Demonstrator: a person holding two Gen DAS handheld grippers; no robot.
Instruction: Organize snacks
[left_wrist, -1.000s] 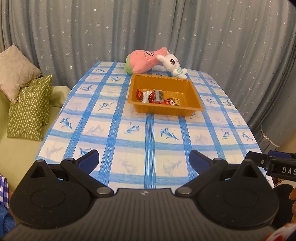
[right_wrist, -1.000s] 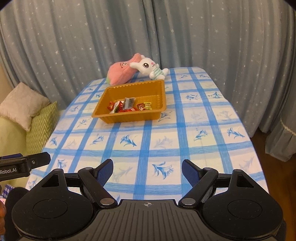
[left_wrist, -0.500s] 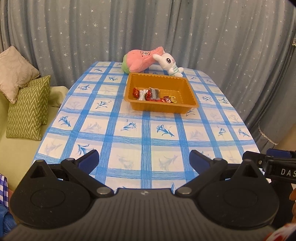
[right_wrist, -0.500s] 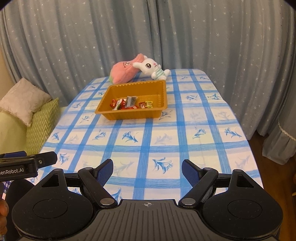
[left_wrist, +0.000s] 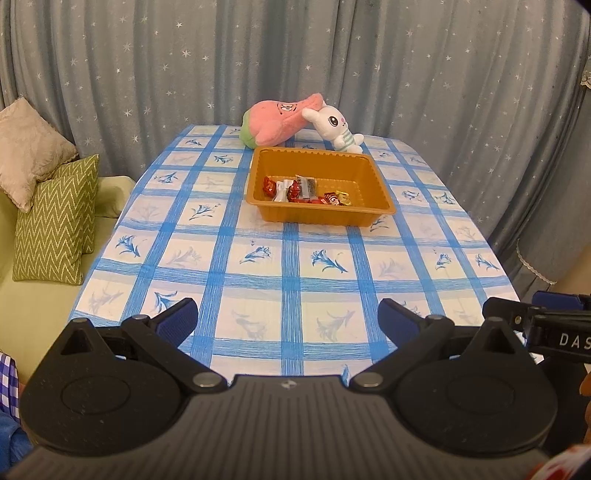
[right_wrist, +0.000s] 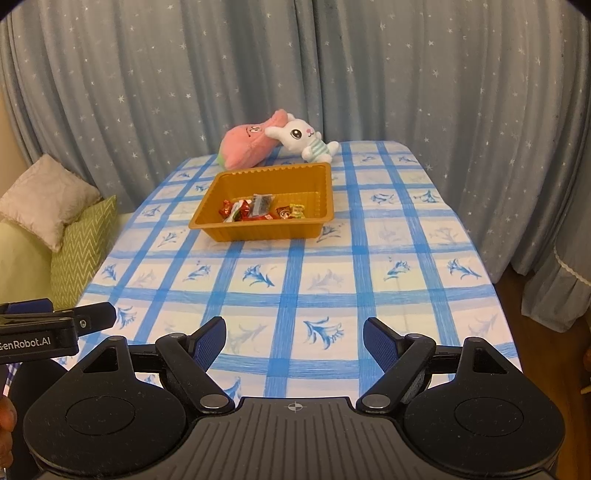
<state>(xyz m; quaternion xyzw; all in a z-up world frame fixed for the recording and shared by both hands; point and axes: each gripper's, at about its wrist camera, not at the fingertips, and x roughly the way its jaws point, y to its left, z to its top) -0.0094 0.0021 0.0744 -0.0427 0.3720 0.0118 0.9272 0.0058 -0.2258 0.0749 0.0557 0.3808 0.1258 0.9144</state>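
On table, snacks inside tray

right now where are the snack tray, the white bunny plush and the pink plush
snack tray (left_wrist: 314, 215), left wrist view, near outer wall
white bunny plush (left_wrist: 331, 120), left wrist view, its face
pink plush (right_wrist: 245, 142), right wrist view, middle of its body

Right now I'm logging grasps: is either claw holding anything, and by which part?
Nothing is held. The left claw and right claw are both open and empty above the near table edge; the snacks lie in the tray.
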